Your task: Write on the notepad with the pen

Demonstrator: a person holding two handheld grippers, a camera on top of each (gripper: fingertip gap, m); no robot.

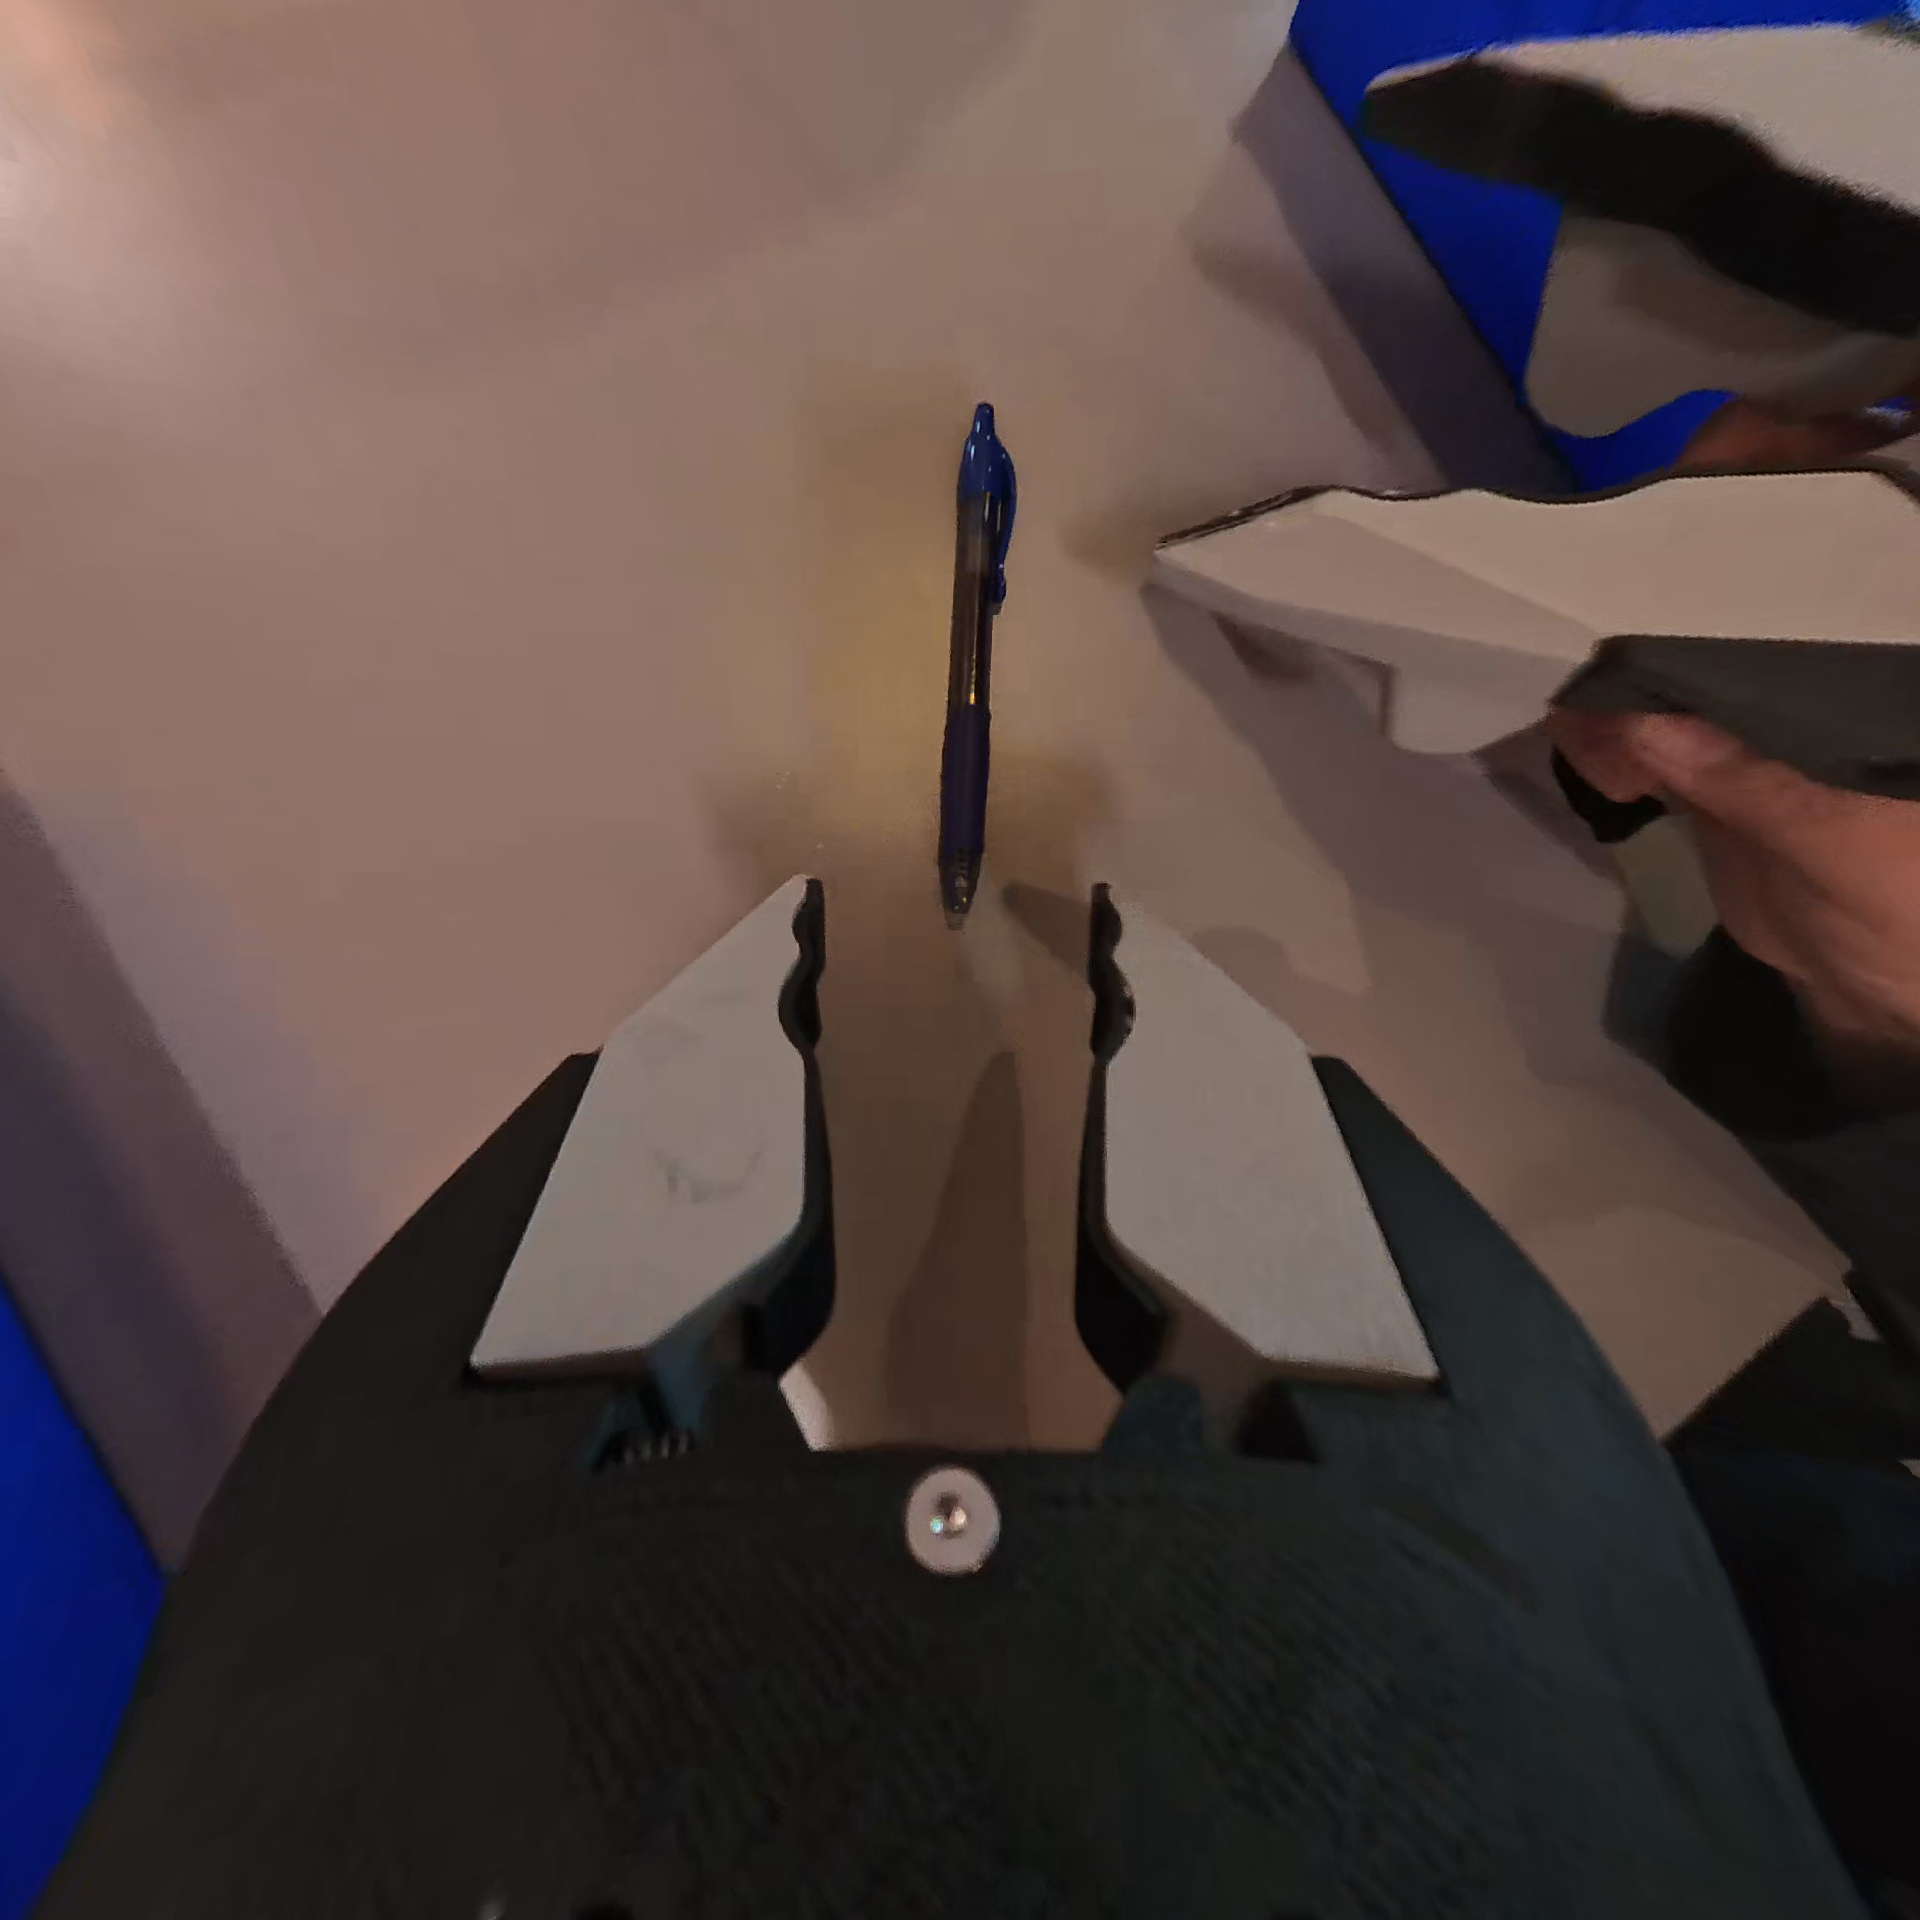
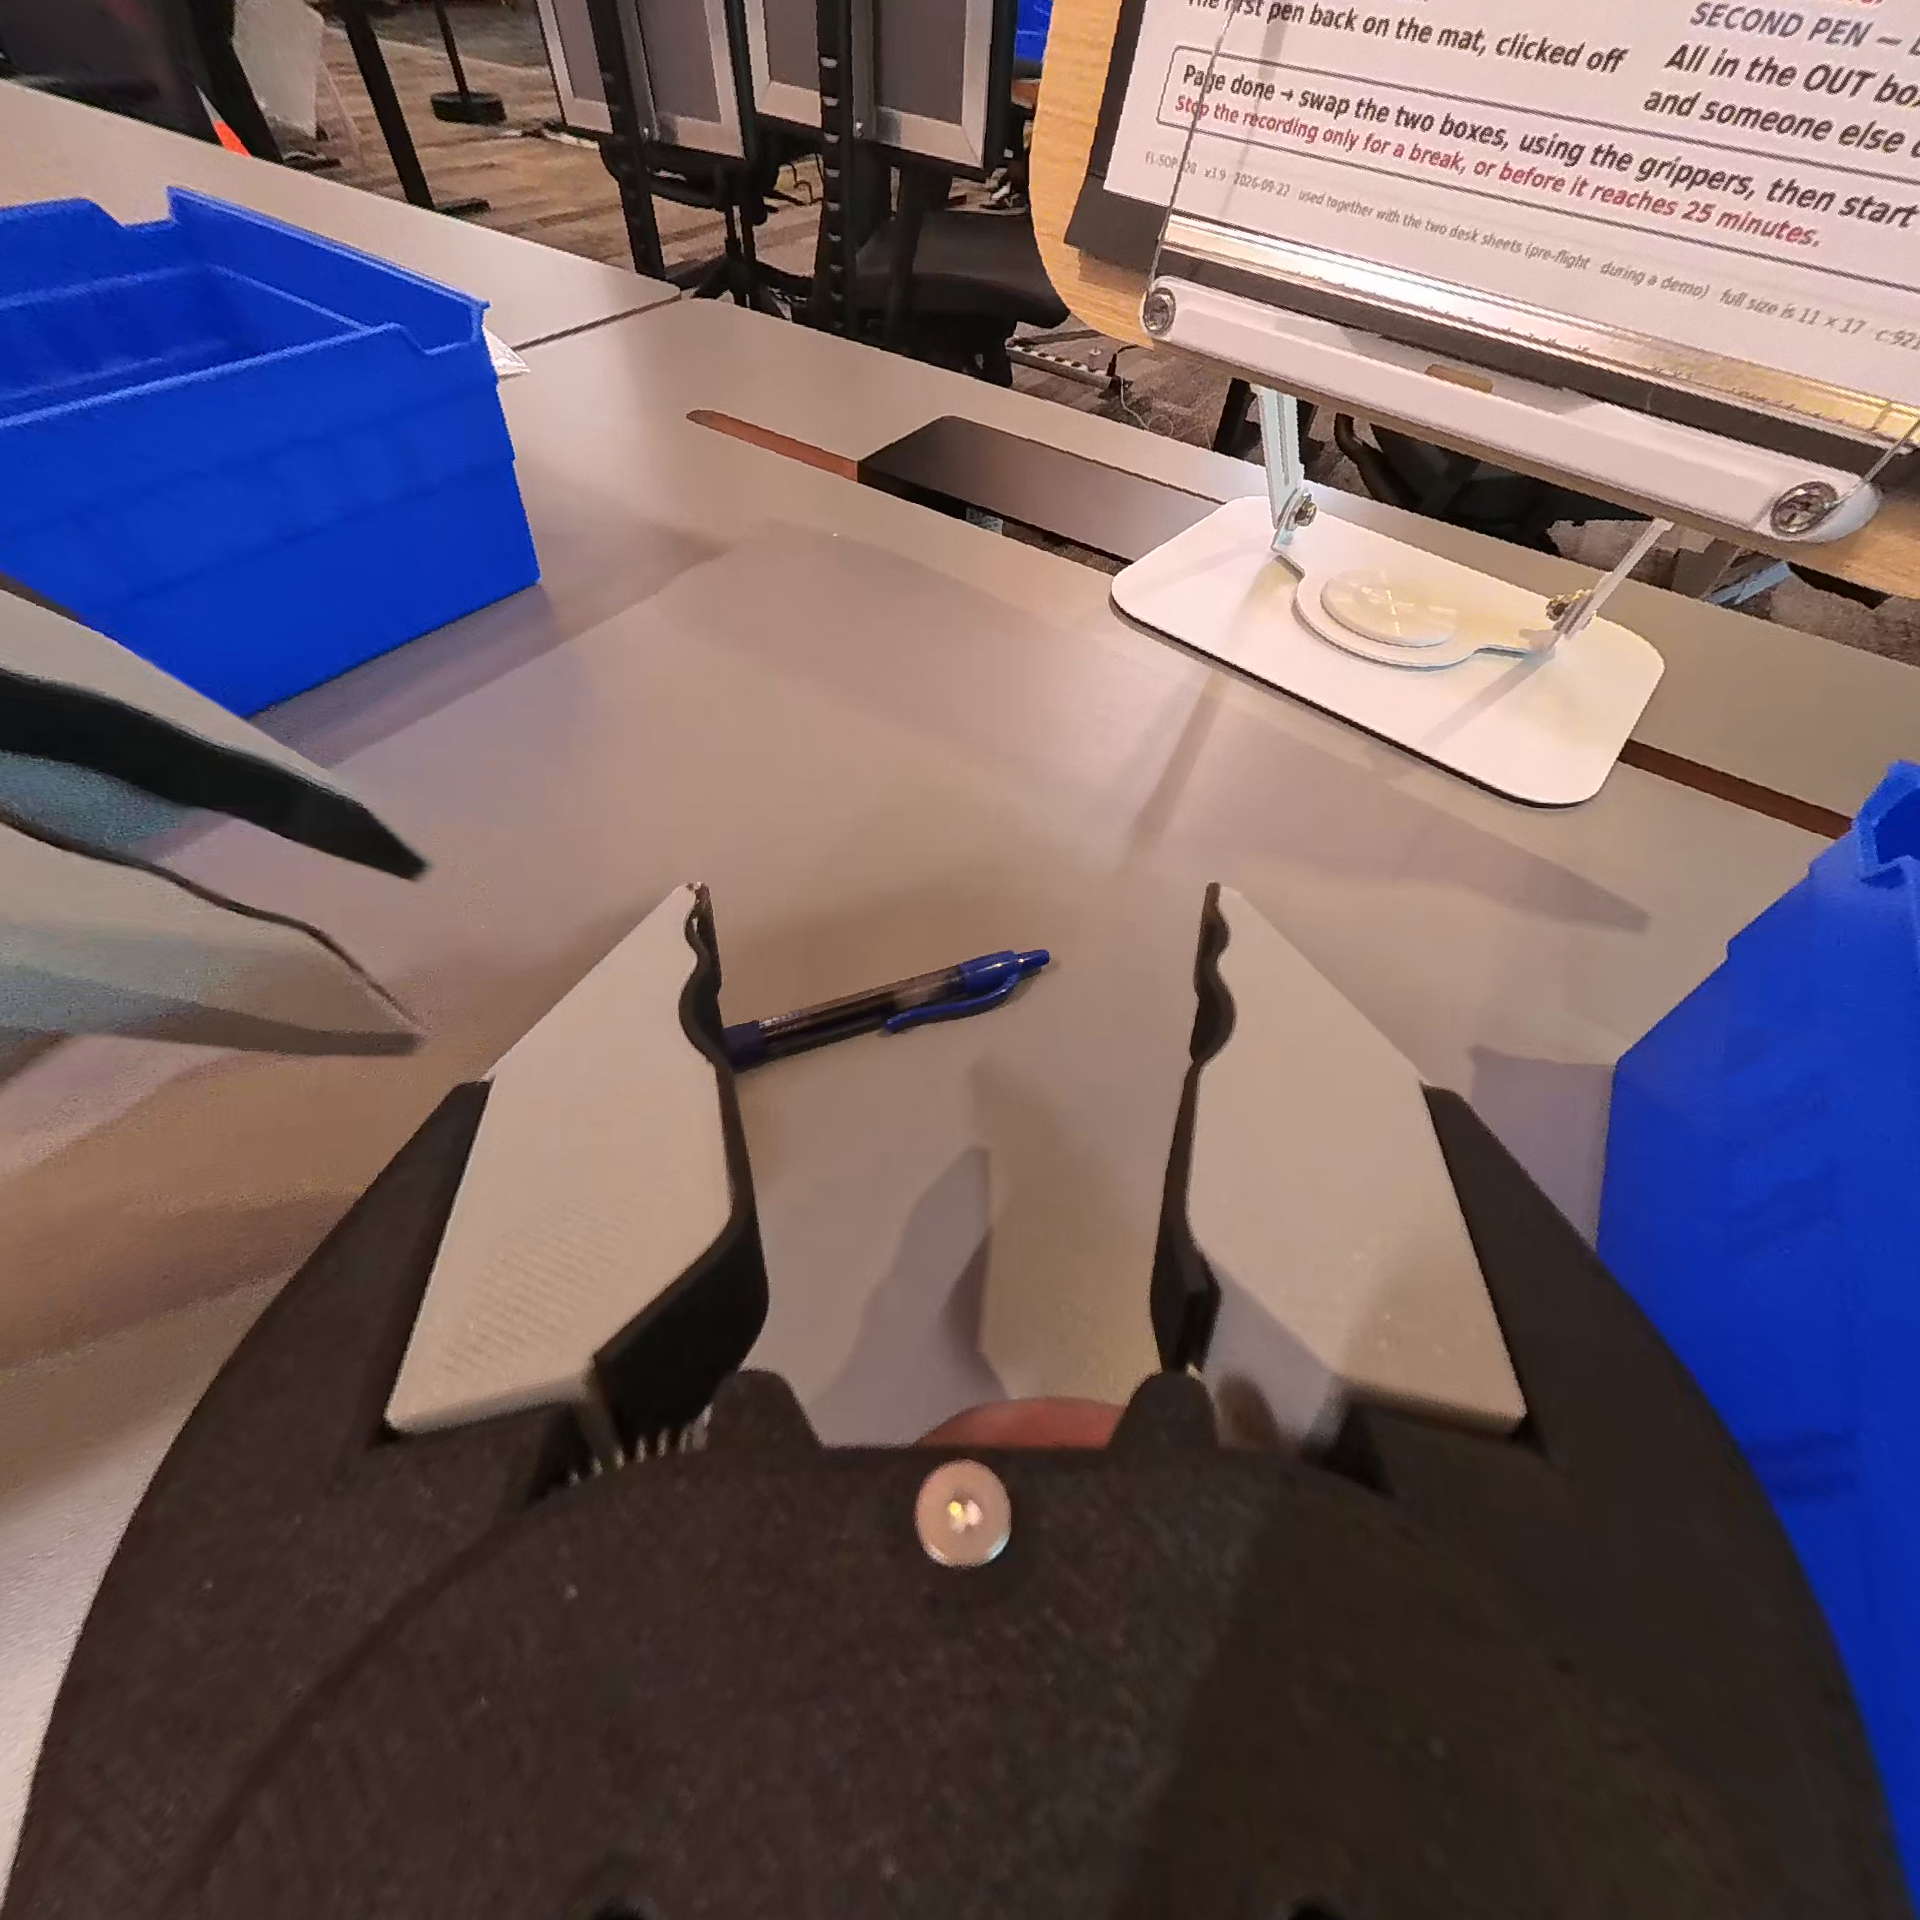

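A blue click pen [image 1: 975, 665] lies flat on the grey mat [image 1: 520, 520]. In the left wrist view it points lengthways away from me, its tip end just beyond my open, empty left gripper [image 1: 956, 904]. In the right wrist view the pen [image 2: 883, 1006] lies crosswise just past my open, empty right gripper [image 2: 954, 904], its tip end hidden behind the left finger [image 2: 613, 1122]. The right gripper also shows at the right of the left wrist view [image 1: 1507, 613], held by a hand [image 1: 1787, 862]. The left gripper shows blurred at the left of the right wrist view [image 2: 208, 914]. No notepad is in view.
A blue bin [image 2: 239, 447] stands at the back left of the table, another blue bin [image 2: 1787, 1195] close at the right. A white stand [image 2: 1392, 644] holding an instruction sheet [image 2: 1558, 114] stands at the back right. A dark slot [image 2: 997, 468] runs along the table's far edge. The pen [image 2: 883, 1006] lies around 9 centimetres away from my right fingertips. The left camera catches it too, in the left wrist view [image 1: 984, 581].
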